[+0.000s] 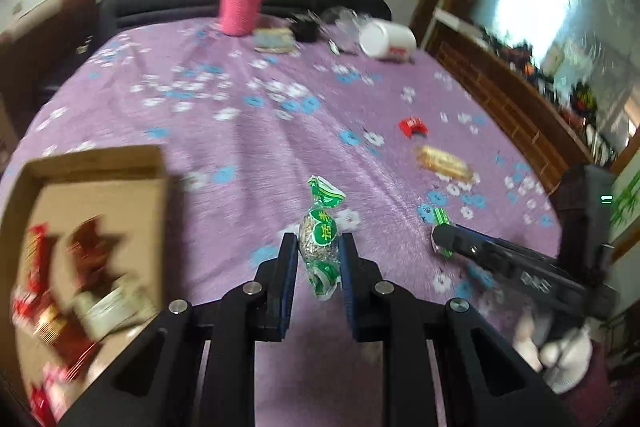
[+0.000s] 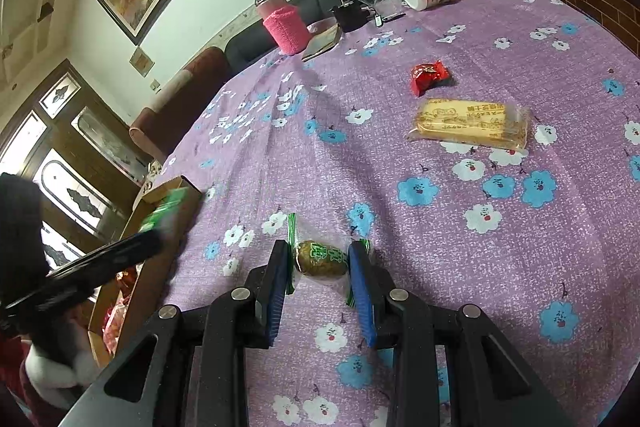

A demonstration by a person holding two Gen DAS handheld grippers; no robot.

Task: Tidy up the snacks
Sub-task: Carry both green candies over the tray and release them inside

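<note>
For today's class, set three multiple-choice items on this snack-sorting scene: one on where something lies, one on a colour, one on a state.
1. Where does the cardboard box sit in the left wrist view?
A. at the left edge of the table
B. beside the white jar
C. under the red candy

2. What colour is the knitted sleeve on the flask?
A. blue
B. pink
C. yellow

3. How is the left gripper?
A. wide open over bare cloth
B. shut on nothing
C. shut on a green-wrapped snack

Key:
1 A, since the box lies at that view's left, far from the jar.
2 B, as the sleeve shows pink in both views.
3 C, because both fingers press the green wrapper's sides.
</note>
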